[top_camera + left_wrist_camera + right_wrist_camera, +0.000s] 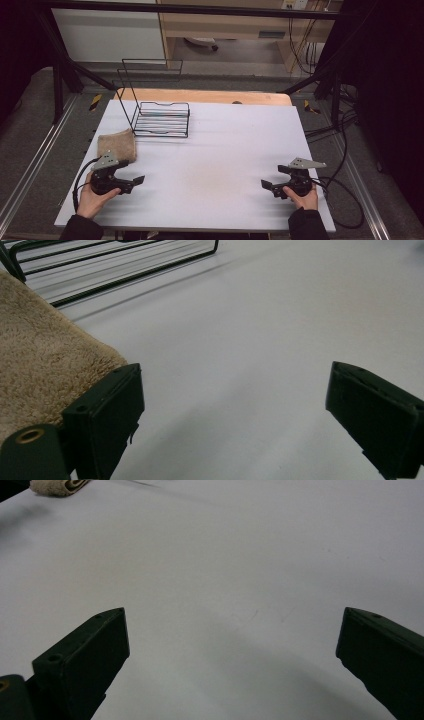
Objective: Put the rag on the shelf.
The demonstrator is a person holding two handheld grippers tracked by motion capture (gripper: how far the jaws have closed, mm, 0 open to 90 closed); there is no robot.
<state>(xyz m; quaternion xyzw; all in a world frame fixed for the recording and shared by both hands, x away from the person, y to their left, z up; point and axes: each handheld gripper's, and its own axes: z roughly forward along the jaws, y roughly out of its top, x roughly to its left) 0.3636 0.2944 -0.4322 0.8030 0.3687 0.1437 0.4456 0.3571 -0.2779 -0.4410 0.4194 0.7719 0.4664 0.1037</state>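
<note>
A folded tan towel lies on the white table at the left, just in front of a black wire rack. My left gripper rests low at the near left, a little nearer than the towel, its jaws wide open with nothing between them. In the left gripper view the towel lies beside the left jaw and the rack is farther off. My right gripper sits at the near right, jaws open over bare table. The right gripper view catches the towel far off at the top left.
The rack has a tall wire back and a low front lip, and stands near the table's far left. A wooden strip runs along the table's far edge. Black frame posts and cables flank the table on both sides.
</note>
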